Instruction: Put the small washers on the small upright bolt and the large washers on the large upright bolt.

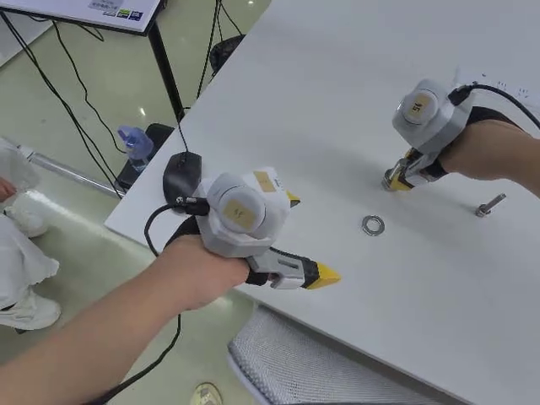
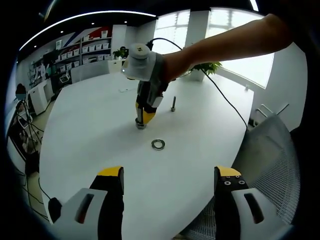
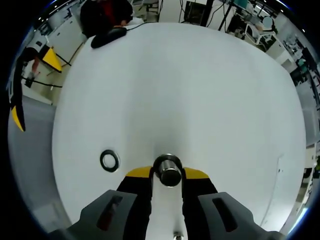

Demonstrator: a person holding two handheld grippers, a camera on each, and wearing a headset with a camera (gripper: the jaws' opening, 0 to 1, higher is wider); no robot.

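The right hand-held gripper [image 1: 396, 180] pinches the large upright steel bolt [image 3: 168, 170] between its yellow tips, apparently to steady it on the white bench [image 1: 337, 101]. The left hand-held gripper [image 2: 170, 172] hovers at the near edge with its jaws spread and empty, seemingly ready for the flat steel washer [image 1: 372, 224] lying between the two. The small steel bolt [image 1: 489, 205] stands apart, to the right. Nothing blocks the washer. A black corded mouse [image 1: 181, 173] sits at the far-left edge.
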